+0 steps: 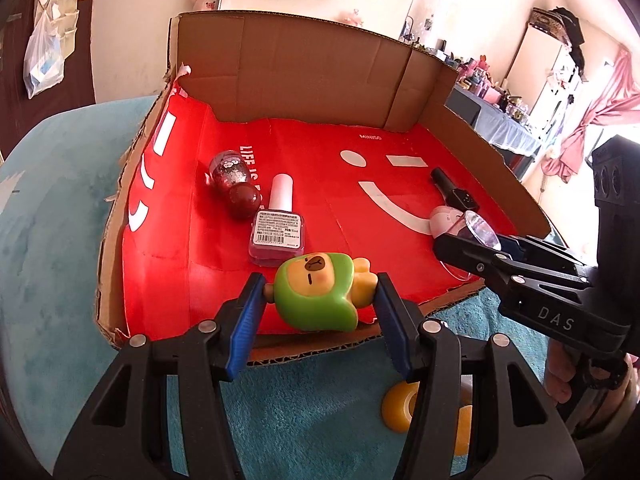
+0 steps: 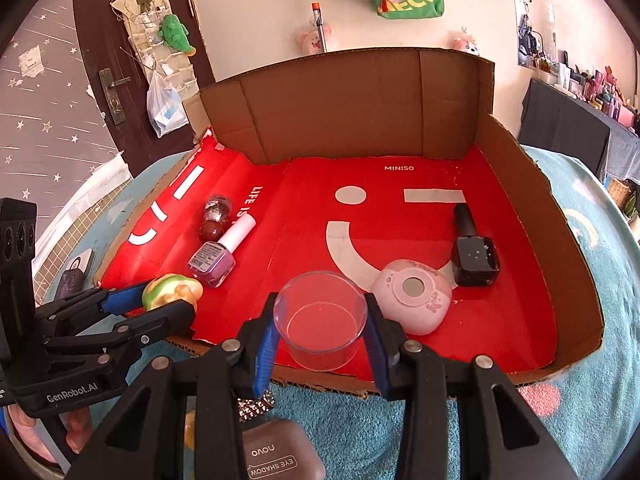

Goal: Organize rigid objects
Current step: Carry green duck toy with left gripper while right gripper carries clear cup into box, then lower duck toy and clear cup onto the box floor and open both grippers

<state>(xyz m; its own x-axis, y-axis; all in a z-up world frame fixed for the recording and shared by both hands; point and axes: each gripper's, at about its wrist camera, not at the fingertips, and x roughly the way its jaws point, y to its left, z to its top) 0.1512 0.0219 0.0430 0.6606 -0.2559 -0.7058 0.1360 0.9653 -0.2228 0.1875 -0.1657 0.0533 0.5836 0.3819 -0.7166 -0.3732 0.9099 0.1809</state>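
A red-lined cardboard tray (image 1: 312, 92) (image 2: 516, 208) lies on a teal blanket. My left gripper (image 1: 320, 300) is shut on a green-and-yellow bear figurine (image 1: 316, 290) at the tray's near left edge; the figurine also shows in the right wrist view (image 2: 168, 290). My right gripper (image 2: 320, 320) is shut on a clear plastic cup (image 2: 322, 320) over the tray's near edge; the cup also shows in the left wrist view (image 1: 478, 232). In the tray lie a pink nail polish bottle (image 1: 278, 232) (image 2: 218, 256), a glittery red bottle (image 1: 236, 188) (image 2: 214, 218), a black bottle (image 2: 472, 250) and a pink round case (image 2: 412, 296).
Outside the tray on the blanket lie a yellow toy (image 1: 400, 408), an eye shadow case (image 2: 276, 452) and a small studded item (image 2: 256, 404). The tray has tall cardboard walls at the back and right. A door and cluttered shelves stand behind.
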